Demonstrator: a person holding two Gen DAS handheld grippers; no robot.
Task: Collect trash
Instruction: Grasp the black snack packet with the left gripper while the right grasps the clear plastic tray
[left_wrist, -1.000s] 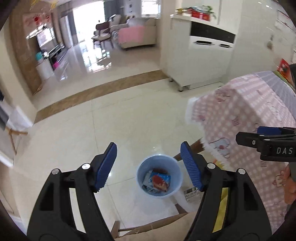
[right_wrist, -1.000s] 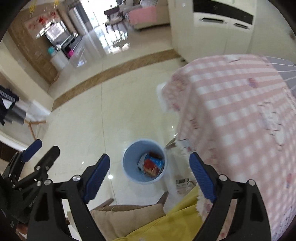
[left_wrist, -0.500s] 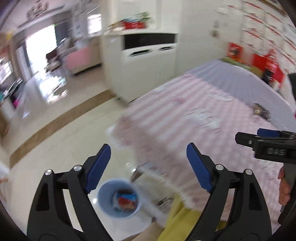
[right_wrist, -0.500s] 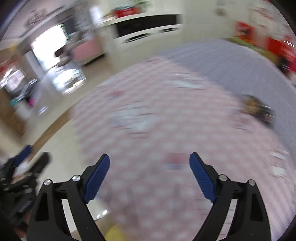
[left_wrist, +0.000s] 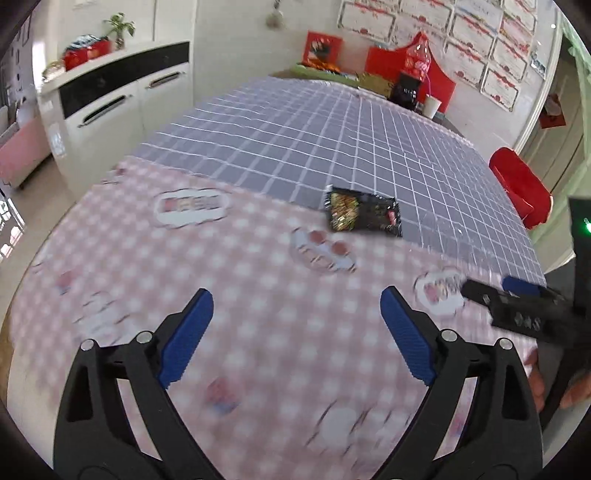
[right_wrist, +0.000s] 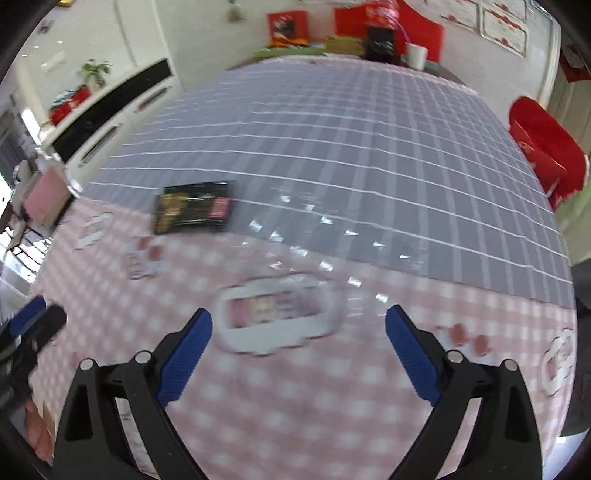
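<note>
Left gripper (left_wrist: 295, 325) and right gripper (right_wrist: 297, 332), jaws opening with nothing between them, hover over the pink checked tablecloth (left_wrist: 258, 332). The black snack wrapper (left_wrist: 364, 216) lies flat beyond, at the grey cloth's (left_wrist: 332, 140) seam; approach low, pinching one edge.
</note>
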